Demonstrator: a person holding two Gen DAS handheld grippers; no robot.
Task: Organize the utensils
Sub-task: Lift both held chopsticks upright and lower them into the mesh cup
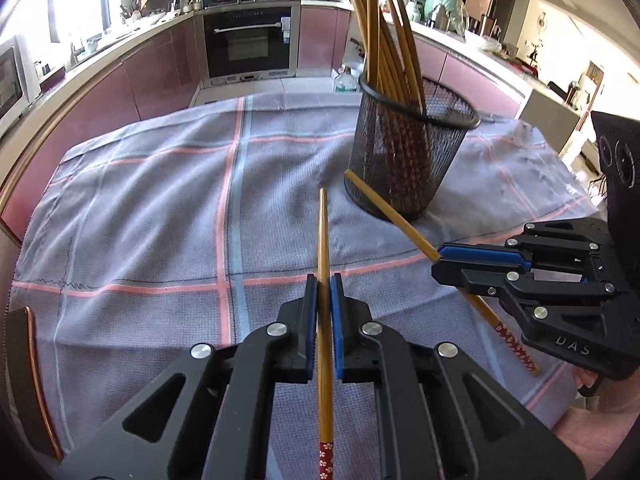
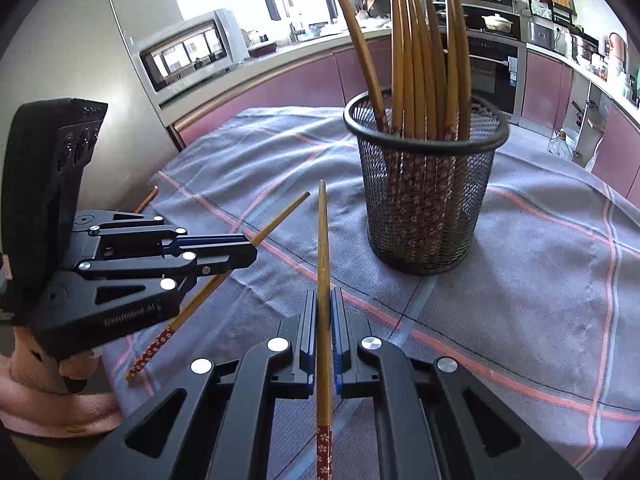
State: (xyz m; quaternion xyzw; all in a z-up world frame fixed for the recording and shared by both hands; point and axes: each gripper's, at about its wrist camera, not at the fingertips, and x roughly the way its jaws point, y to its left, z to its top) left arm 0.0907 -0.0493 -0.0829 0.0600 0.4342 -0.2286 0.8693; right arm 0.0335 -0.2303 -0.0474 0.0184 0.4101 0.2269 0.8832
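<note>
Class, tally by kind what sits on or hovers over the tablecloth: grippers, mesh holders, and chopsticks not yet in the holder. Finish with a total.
Grippers: 2, the left gripper and the right gripper.
Mesh holder: 1.
Chopsticks outside it: 2, the left chopstick and the right chopstick, each clamped in shut jaws.
Total: 5.
The bundled chopsticks in the holder overlap too much to count.
</note>
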